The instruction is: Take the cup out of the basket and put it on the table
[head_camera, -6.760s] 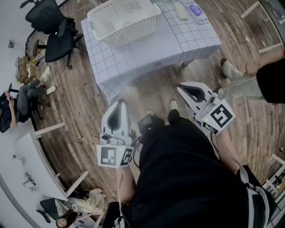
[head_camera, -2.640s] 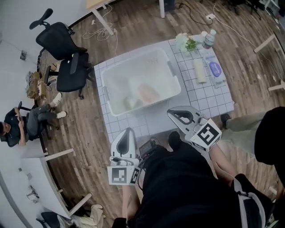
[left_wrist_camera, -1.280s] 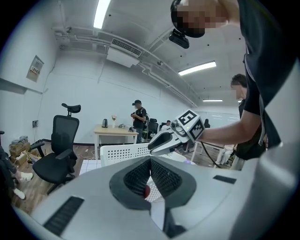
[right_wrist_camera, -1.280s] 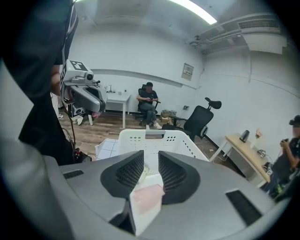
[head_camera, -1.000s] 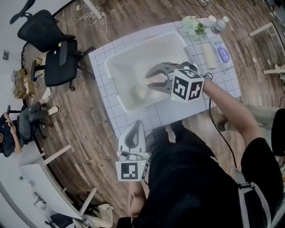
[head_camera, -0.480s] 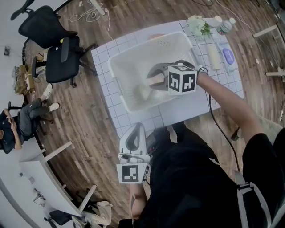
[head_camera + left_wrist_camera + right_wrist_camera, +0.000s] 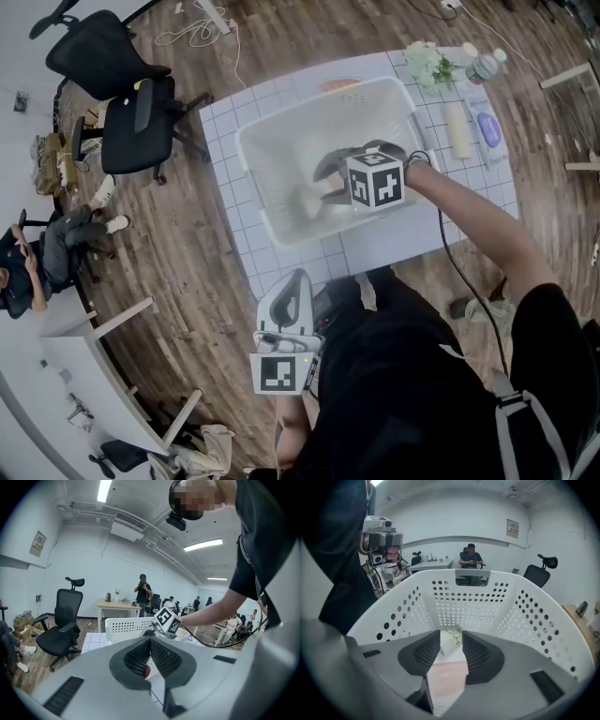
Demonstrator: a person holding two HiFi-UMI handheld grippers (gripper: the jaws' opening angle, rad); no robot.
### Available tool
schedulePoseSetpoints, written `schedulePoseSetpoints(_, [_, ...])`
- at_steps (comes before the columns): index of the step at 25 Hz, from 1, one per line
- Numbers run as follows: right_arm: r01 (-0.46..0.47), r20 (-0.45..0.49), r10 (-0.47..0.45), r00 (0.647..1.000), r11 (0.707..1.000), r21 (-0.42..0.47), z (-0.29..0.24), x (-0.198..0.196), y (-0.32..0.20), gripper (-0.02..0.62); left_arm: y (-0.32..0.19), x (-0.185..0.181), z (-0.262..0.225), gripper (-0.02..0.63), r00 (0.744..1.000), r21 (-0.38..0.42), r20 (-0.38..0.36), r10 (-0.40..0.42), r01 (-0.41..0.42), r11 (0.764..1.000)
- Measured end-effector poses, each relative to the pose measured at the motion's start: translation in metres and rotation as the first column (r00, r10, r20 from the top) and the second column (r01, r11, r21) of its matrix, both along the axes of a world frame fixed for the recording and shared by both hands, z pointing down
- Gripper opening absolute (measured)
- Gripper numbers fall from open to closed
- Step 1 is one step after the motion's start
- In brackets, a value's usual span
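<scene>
Wood flooring (image 7: 187, 244) runs under a grid-patterned table (image 7: 375, 248) that carries the white basket (image 7: 246, 150). Short of the table's near edge hangs the left gripper (image 7: 296, 277), jaws closed together on nothing. The right gripper (image 7: 322, 183) reaches down into the basket. Its jaws have just been opening and stand partway apart. The pale cup (image 7: 451, 639) lies on the basket floor between their tips, unclamped.

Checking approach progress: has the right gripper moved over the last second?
Yes. The right gripper has sunk deeper into the white perforated plastic basket, below its rim, toward the pale patterned cup. Its jaws have just been opening; the cup sits between them, ungripped.
</scene>
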State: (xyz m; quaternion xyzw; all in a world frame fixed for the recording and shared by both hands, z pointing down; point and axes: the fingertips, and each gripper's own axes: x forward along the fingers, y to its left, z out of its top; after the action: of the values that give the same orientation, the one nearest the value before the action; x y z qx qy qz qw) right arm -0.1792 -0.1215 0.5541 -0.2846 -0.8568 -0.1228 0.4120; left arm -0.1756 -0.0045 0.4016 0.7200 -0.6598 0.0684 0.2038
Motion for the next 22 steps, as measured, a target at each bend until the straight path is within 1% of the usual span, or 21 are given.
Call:
schedulePoseSetpoints(7, [0.053,-0.049,-0.053,0.997,0.999,0.002,0.023,0.002,0.007,0.163,-0.002,0.003,0.005,0.009,1.000,-0.026,0.000,0.006,-0.006,1.000])
schedulePoseSetpoints(12, [0.072,-0.073,-0.071,0.995,0.997,0.006,0.034,0.003,0.009,0.167,-0.003,0.005,0.010,0.009,1.000,-0.027,-0.014,0.003,-0.003,1.000])
schedulePoseSetpoints(22, [0.120,-0.117,-0.117,0.986,0.993,0.018,0.055,0.005,0.019,0.173,-0.007,0.012,0.015,0.009,0.999,-0.037,-0.019,0.032,-0.033,0.999])
